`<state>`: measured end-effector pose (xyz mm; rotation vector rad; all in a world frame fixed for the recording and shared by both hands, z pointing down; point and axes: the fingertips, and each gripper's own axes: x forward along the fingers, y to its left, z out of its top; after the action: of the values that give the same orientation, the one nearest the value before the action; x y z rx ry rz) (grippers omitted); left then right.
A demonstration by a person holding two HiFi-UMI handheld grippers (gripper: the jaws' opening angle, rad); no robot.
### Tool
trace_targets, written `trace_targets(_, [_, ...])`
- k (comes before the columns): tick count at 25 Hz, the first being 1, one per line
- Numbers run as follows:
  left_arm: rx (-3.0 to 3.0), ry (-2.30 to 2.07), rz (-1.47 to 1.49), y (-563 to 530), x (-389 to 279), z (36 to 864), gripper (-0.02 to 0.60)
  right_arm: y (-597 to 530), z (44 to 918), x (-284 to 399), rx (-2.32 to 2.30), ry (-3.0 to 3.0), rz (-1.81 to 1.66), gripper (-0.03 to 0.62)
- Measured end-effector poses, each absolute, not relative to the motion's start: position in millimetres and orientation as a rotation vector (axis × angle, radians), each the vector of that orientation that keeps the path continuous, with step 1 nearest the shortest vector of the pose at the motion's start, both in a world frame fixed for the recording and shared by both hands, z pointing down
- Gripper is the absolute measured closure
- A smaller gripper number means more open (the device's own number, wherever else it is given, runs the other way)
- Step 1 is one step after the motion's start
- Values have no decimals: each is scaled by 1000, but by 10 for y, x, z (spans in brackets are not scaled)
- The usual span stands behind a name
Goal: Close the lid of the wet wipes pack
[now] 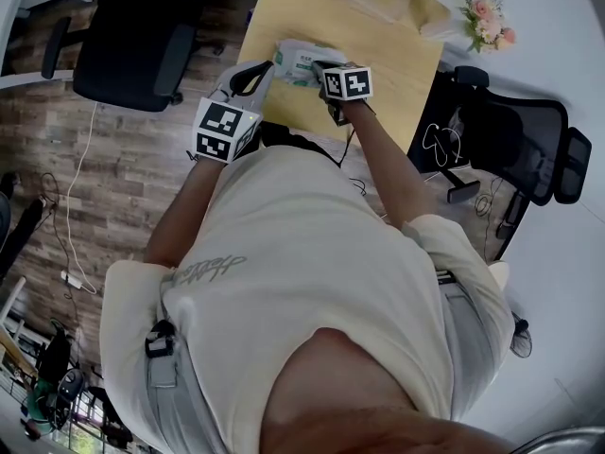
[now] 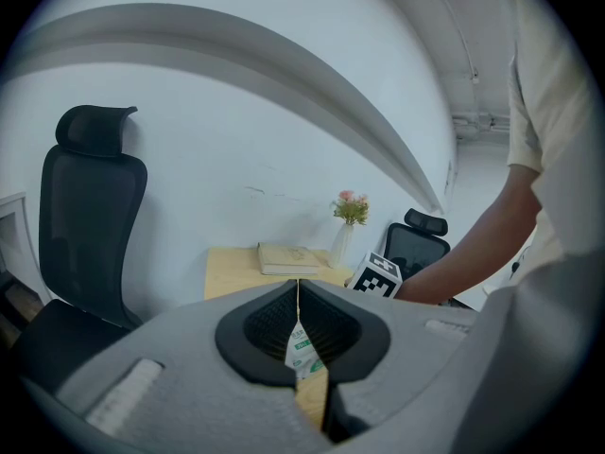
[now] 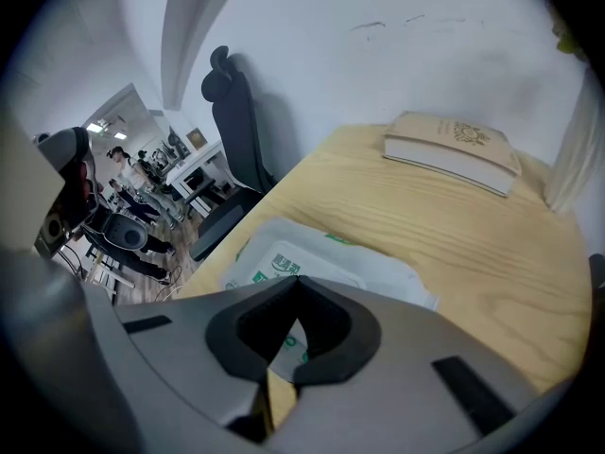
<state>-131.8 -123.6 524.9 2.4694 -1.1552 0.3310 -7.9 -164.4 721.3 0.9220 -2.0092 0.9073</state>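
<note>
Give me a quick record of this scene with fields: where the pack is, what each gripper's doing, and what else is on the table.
pack: lying on the table, near its front edge
left gripper: jaws shut on the pack's edge
right gripper: jaws shut, tips over the pack, nothing between them
lid: seems to lie flat; can't tell if sealed
also on table: book and flowers, at the far side
</note>
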Motion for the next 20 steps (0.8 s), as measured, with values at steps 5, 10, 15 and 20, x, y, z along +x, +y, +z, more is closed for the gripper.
trace_targets(5, [2467,-1148,332,-1236,-1283,5254,565,-1636,7229,-73,905,-2019,902,592])
trace_targets(10, [2454,-1157,338,-1237,-1333,5295,565,-1629,7262,-53,920,-2021,902,592])
trace_targets(15, [2449,-1166,330,-1297,-1357,5298,565,-1615,7261,-113,890,-2052,936,592])
trace_targets(20, [2478,-1162,331,-1383,-1297,5234,565,-1588,7198,-26,936,-2054,782,592])
